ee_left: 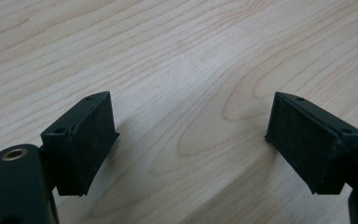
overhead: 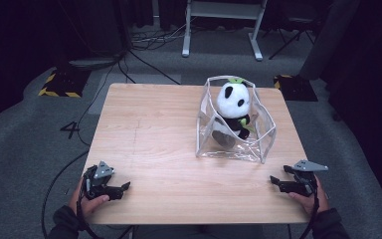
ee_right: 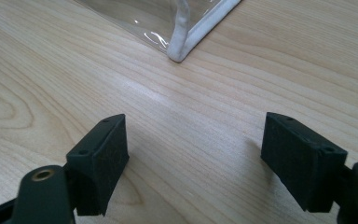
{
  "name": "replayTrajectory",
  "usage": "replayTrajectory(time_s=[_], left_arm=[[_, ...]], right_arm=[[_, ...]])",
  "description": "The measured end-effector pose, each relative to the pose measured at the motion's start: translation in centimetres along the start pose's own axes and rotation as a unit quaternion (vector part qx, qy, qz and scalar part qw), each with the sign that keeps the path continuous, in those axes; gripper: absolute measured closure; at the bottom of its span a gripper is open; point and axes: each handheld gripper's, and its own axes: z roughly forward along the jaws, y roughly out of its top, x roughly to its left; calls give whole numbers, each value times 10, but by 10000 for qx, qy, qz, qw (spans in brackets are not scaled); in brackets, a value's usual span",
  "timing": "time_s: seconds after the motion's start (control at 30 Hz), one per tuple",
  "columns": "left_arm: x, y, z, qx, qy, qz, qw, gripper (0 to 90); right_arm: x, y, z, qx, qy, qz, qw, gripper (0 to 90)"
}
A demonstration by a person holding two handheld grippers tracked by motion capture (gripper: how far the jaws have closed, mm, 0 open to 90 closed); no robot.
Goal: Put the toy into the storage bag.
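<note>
We hold the left gripper [overhead: 125,187] and right gripper [overhead: 273,180] with jaws spread wide, empty, low at the table's [overhead: 149,129] near corners; the clear pouch [overhead: 258,144] (panda [overhead: 235,103] inside) stands ahead, nearer the right gripper.

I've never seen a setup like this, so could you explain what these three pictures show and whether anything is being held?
A person sits at a wooden table, holding hand-operated tongs in each hand: the left tongs and the right tongs. The high view looks down from above. The other two pictures come from cameras riding on the tongs, looking along their black pads toward the wood. On the table stands a clear plastic bag with a toy panda inside. Both tongs are open and hold nothing; the right ones point at the bag's corner.
</note>
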Motion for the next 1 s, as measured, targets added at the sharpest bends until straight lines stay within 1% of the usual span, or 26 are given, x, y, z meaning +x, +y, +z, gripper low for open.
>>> replayTrajectory(time_s=[0.17, 0.33, 1.0], left_arm=[[3, -7, -6, -14, 40, -67, 10000, 154], [4, -10, -9, -10, 93, -123, 9999, 154], [4, -10, -9, -13, 91, -127, 9999, 154]], right_arm=[[0, 0, 0, -6, 0, 3, 10000, 229], [0, 0, 0, -6, 3, 4, 10000, 229], [0, 0, 1, -3, -27, 15, 10000, 225]])
